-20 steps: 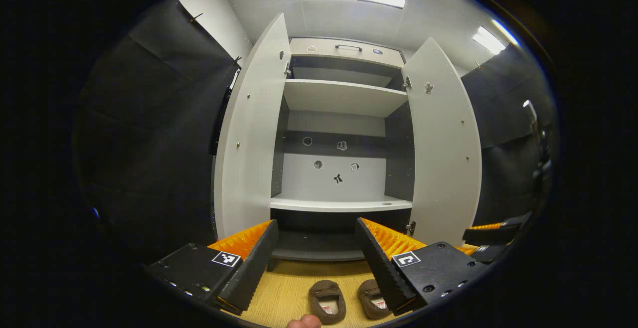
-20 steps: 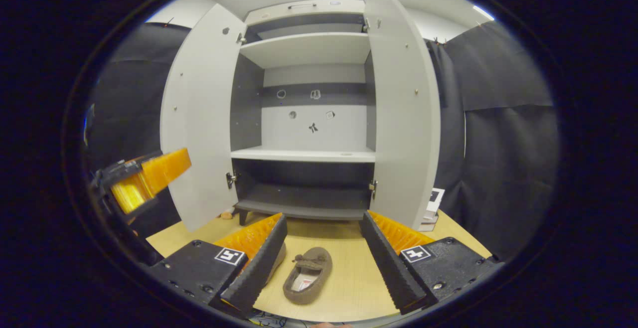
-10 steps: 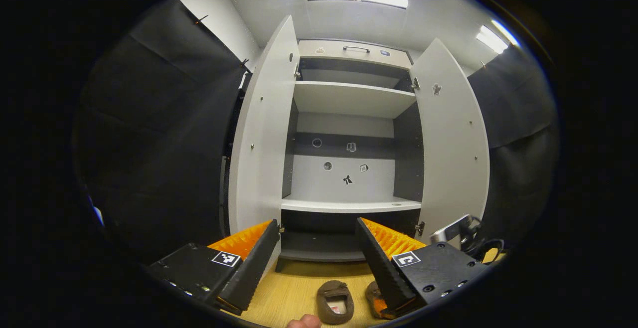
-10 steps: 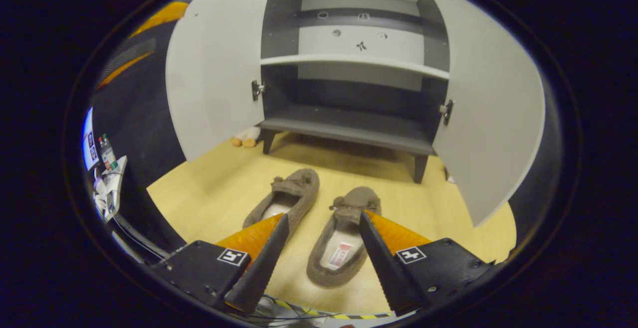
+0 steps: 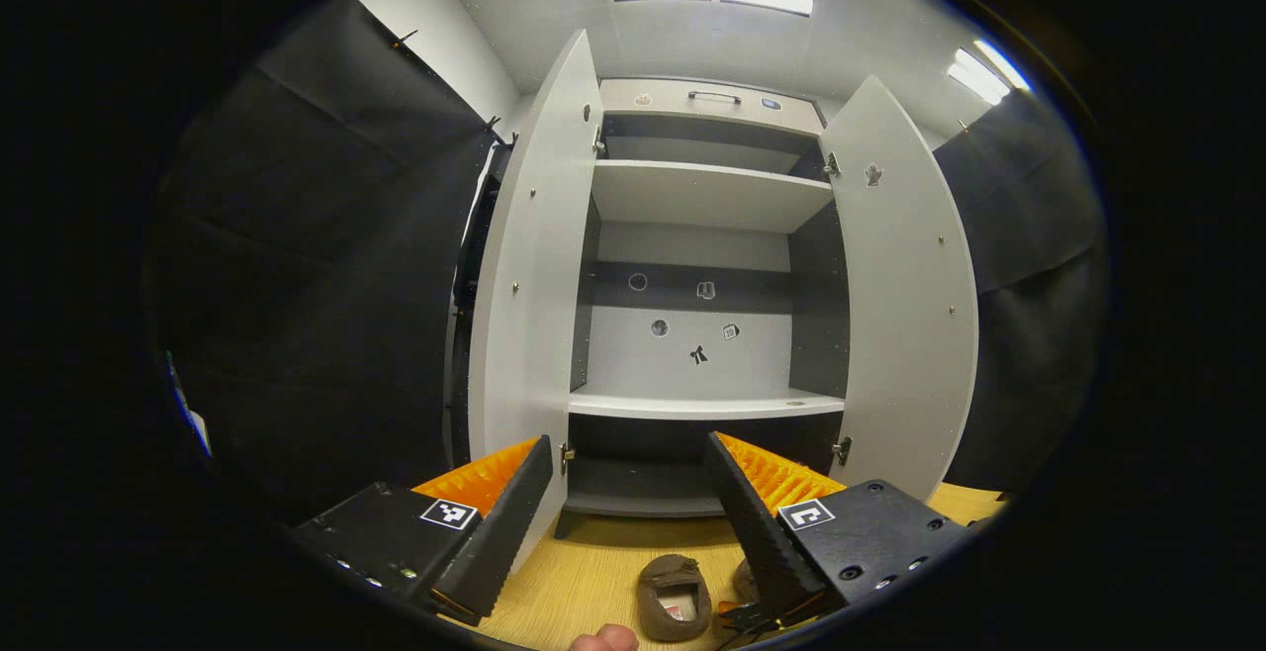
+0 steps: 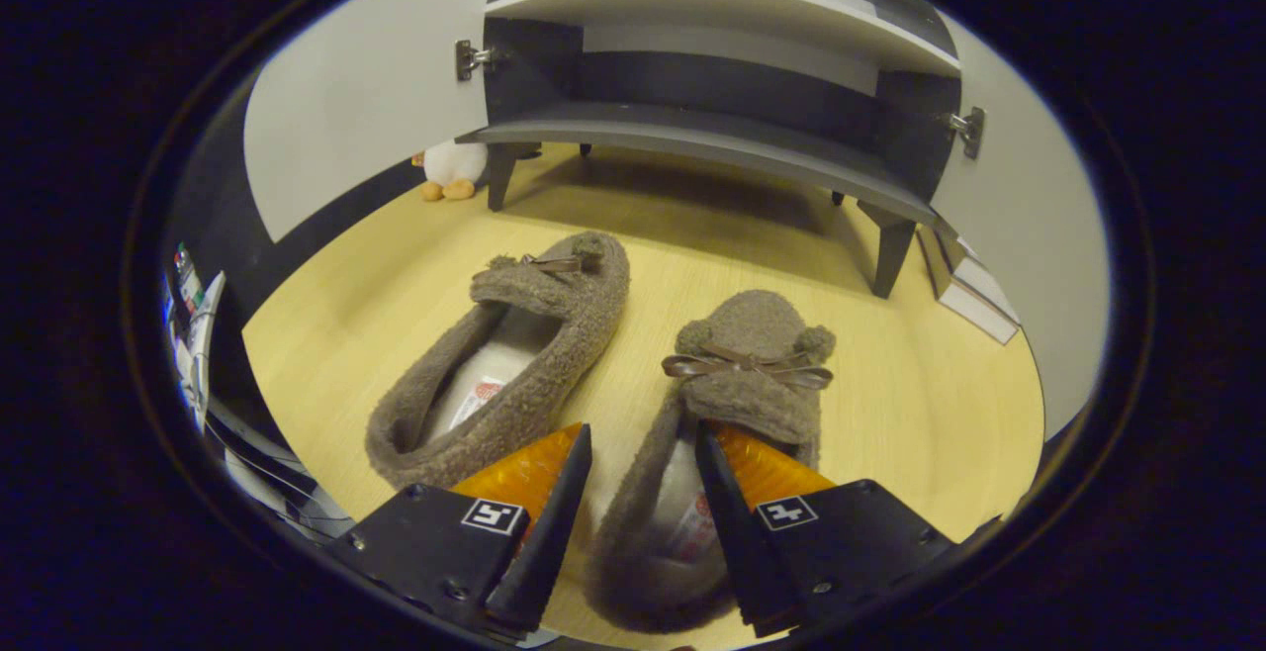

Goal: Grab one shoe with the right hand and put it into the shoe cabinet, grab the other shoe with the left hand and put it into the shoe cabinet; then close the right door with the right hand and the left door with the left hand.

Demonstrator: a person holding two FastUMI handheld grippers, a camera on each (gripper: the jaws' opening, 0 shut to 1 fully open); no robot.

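Two brown fuzzy slippers lie side by side on the wooden floor [image 6: 890,404], toes toward the cabinet. My right gripper [image 6: 642,430] hangs low over the right slipper [image 6: 752,374]. Its jaws stand open astride that slipper's left side wall: the right fingertip is inside the opening and the left one is outside. The left slipper [image 6: 534,334] lies just beyond the left finger. My left gripper [image 5: 627,439] is open and empty, held high and facing the cabinet. Far below it I see one slipper [image 5: 675,597], and the other slipper [image 5: 744,580] is half hidden behind its right finger.
The shoe cabinet has both its left door [image 5: 534,285] and right door [image 5: 905,295] wide open, with a dark bottom shelf [image 6: 692,137] and a white shelf [image 5: 702,402] above. A small plush toy [image 6: 445,168] sits by the left leg, and flat boxes [image 6: 974,280] lie by the right leg.
My right gripper has dropped and tilted down onto the right slipper, its jaws narrowing around the slipper's side wall. The left gripper has drifted slightly left.
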